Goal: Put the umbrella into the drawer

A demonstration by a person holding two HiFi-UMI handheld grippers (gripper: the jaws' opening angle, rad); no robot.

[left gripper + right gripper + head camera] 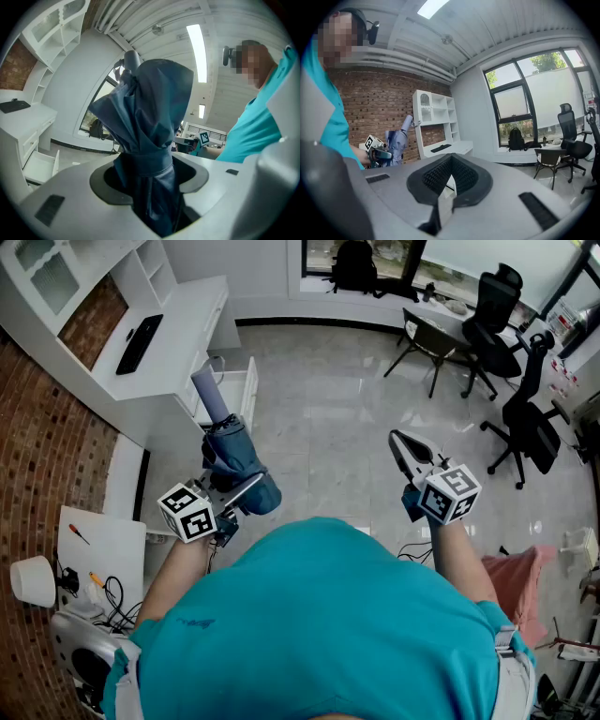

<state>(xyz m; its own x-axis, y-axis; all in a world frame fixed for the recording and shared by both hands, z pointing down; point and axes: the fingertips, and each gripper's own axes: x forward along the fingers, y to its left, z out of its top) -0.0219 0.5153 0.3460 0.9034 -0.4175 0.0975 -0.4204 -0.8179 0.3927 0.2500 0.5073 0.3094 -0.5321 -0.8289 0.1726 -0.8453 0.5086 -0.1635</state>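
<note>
Gripping folded blue umbrella in left hand-held gripper, near open drawer at desk's front edge; holding right hand-held gripper clenched, empty.

Head view: from above the person, steeply down. Gripper views: close along their own jaws. Head and right gripper views share the white shelving; the largely blocked left gripper view seemingly does too.

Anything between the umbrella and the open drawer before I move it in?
Nothing visible does. The umbrella is clamped in the left tool, and the path to the open drawer looks unobstructed.
</note>
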